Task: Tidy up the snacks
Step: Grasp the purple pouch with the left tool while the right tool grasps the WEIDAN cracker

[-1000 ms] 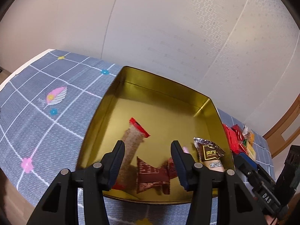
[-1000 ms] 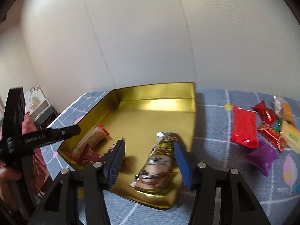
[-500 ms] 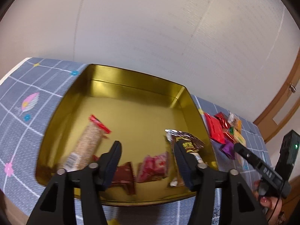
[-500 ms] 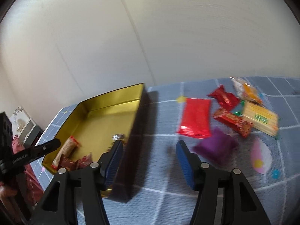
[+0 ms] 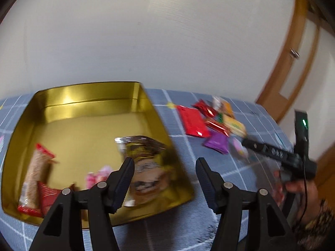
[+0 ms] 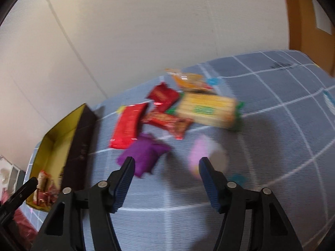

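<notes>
We note a surface under grey-blue, white-gridded cloth [image 6: 272, 108]. Directly on it: open gold rectangular tin [image 5: 92, 96]; beside it, loose packets, flat red [image 6: 127, 125], purple pouch [image 6: 144, 154], yellow-green wafer pack [image 6: 207, 110].

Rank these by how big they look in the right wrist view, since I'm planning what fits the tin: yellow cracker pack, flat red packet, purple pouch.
1. yellow cracker pack
2. flat red packet, close behind; blur makes this pair unsure
3. purple pouch, smallest though nearest the camera
</notes>
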